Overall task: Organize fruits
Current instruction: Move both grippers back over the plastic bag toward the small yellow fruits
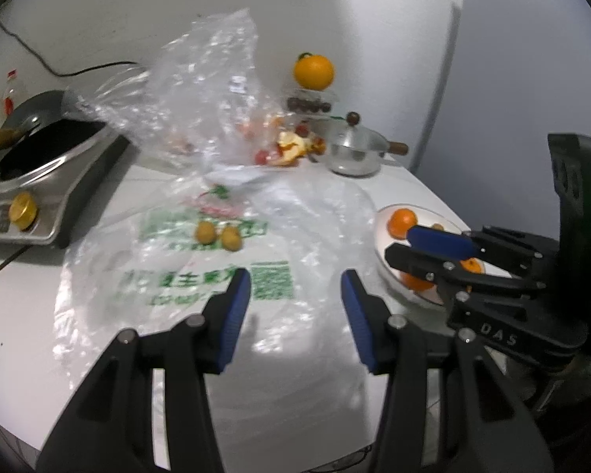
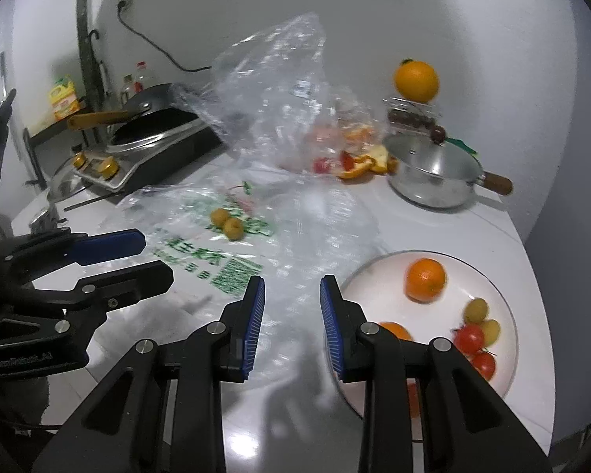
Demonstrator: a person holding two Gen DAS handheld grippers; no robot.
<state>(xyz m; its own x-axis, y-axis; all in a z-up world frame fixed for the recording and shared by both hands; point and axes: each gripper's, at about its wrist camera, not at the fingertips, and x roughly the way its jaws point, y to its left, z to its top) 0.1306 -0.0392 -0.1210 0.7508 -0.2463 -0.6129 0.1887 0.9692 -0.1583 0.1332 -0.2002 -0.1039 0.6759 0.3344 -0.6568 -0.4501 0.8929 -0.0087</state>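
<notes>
Two small yellow-green fruits (image 1: pixel 218 235) lie inside a flat clear plastic bag with green print (image 1: pixel 201 276); they also show in the right wrist view (image 2: pixel 227 222). A white plate (image 2: pixel 504 315) at the right holds an orange (image 2: pixel 425 279), small yellow-green fruits (image 2: pixel 476 310) and red tomatoes (image 2: pixel 469 339). My left gripper (image 1: pixel 296 295) is open and empty above the bag. My right gripper (image 2: pixel 291 307) is open and empty at the plate's left edge; it also shows in the left wrist view (image 1: pixel 417 246).
A crumpled clear bag (image 2: pixel 279 90) with orange peel (image 2: pixel 368 165) and red bits stands at the back. A steel pot with lid (image 2: pixel 433 175), a jar topped by an orange (image 2: pixel 416 81) and an induction cooker with a wok (image 2: pixel 153 134) stand along the wall.
</notes>
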